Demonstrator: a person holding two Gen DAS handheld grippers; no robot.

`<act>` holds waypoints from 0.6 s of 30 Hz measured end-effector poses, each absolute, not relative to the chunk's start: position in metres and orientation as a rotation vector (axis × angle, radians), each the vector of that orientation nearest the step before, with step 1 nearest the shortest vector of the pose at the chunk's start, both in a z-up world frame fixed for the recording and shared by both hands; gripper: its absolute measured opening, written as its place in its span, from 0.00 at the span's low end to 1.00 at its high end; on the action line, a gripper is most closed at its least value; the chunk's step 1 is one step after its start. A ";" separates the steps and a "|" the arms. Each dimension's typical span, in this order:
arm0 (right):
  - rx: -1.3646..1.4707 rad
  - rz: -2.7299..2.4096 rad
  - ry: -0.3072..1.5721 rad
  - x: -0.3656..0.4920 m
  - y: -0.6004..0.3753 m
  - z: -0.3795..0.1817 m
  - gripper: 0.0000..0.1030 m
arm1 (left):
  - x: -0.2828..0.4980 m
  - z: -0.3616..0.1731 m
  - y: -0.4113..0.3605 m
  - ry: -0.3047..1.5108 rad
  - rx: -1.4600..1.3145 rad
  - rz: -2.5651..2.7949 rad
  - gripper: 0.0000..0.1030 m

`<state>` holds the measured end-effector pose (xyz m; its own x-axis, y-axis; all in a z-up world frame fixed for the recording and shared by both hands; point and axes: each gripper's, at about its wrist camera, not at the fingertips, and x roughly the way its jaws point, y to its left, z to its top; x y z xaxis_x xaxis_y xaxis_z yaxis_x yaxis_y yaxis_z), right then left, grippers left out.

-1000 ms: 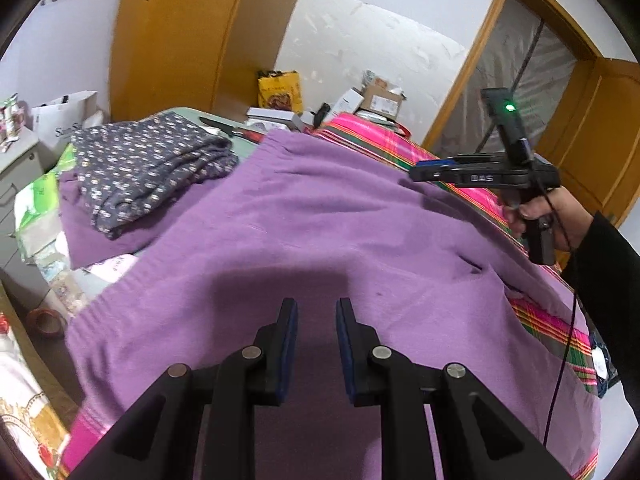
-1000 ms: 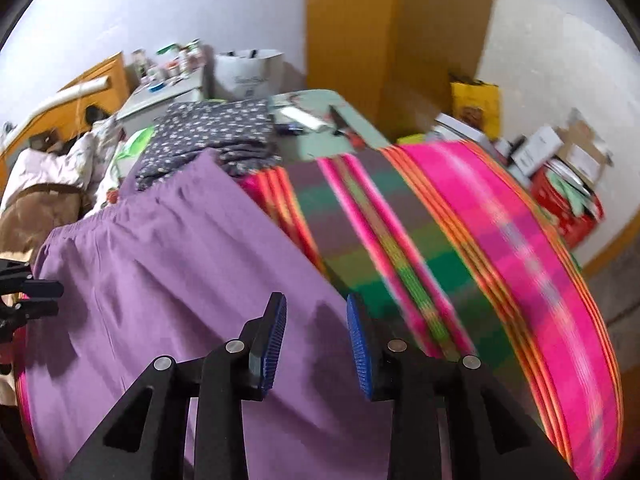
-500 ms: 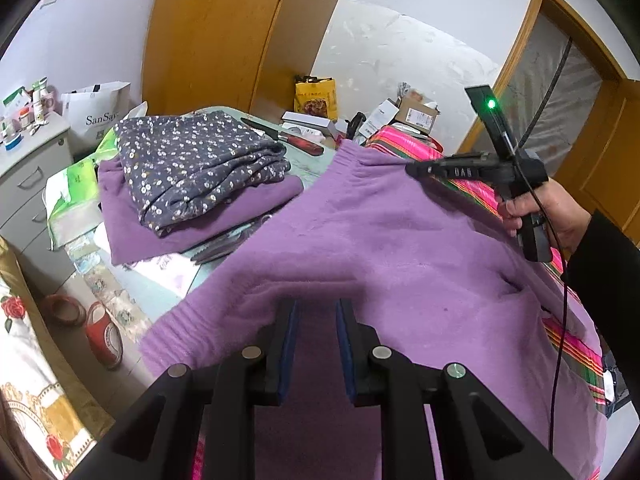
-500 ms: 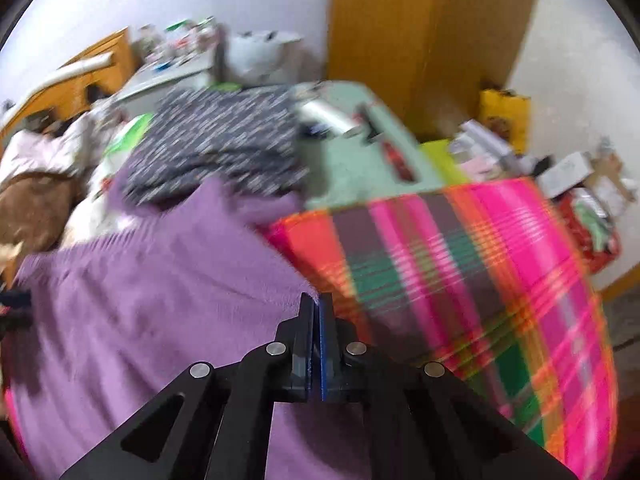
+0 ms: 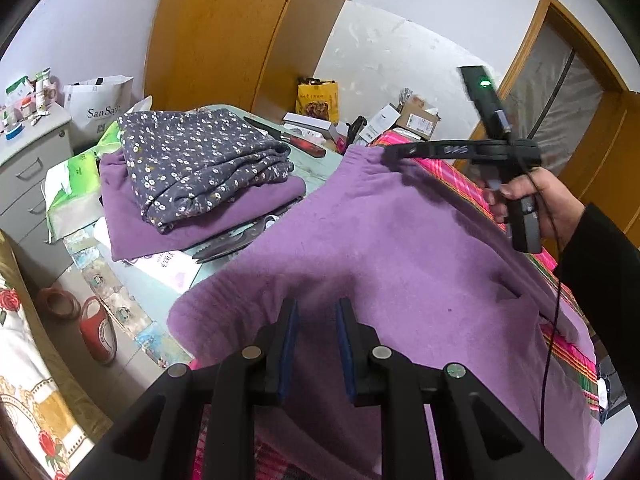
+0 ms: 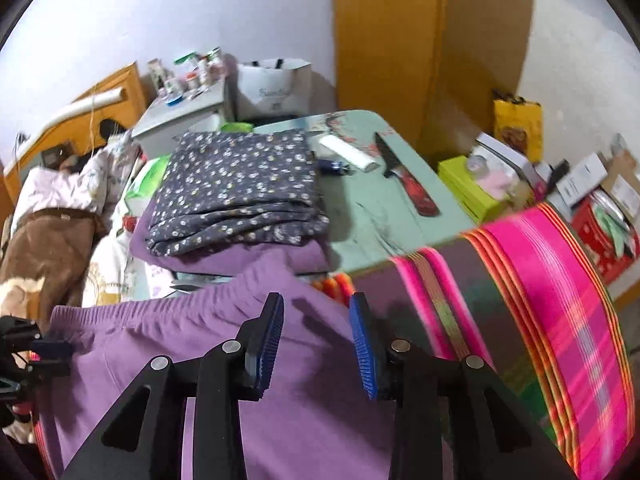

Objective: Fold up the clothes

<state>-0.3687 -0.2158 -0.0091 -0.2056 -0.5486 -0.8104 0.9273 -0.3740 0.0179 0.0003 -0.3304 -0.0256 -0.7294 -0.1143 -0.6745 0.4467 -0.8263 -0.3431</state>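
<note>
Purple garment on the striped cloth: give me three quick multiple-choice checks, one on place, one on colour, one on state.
1. The folded floral garment lies:
A. on a folded purple piece
B. on the floor
C. inside the paper bag

2. The knife on the green table top has a handle that is:
A. blue
B. red
C. white

3. The right gripper is:
A. clamped on the knife
B. shut on nothing
C. jaws apart over the purple garment

Answers:
1 A: purple fabric shows under the floral stack in both views.
2 B: the handle below the dark blade is red.
3 C: the blue pads stand apart and are opening, nothing pinched between them.
</note>
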 end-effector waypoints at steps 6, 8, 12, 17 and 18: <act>0.952 -1.848 0.685 -0.376 -0.244 -0.029 0.06 | 0.010 -0.032 -0.335 0.719 0.969 -2.540 0.20; 0.949 -1.907 0.688 -0.382 -0.247 -0.028 0.06 | 0.012 -0.035 -0.337 0.726 0.967 -2.545 0.20; 0.963 -1.987 0.655 -0.392 -0.239 -0.019 0.07 | 0.014 -0.034 -0.338 0.714 0.974 -2.546 0.20; 0.926 -1.981 0.483 -0.389 -0.162 0.021 0.32 | 0.020 -0.032 -0.339 0.729 0.967 -2.531 0.18; 0.924 -1.988 0.470 -0.388 -0.140 0.026 0.33 | 0.021 -0.030 -0.337 0.721 0.962 -2.527 0.18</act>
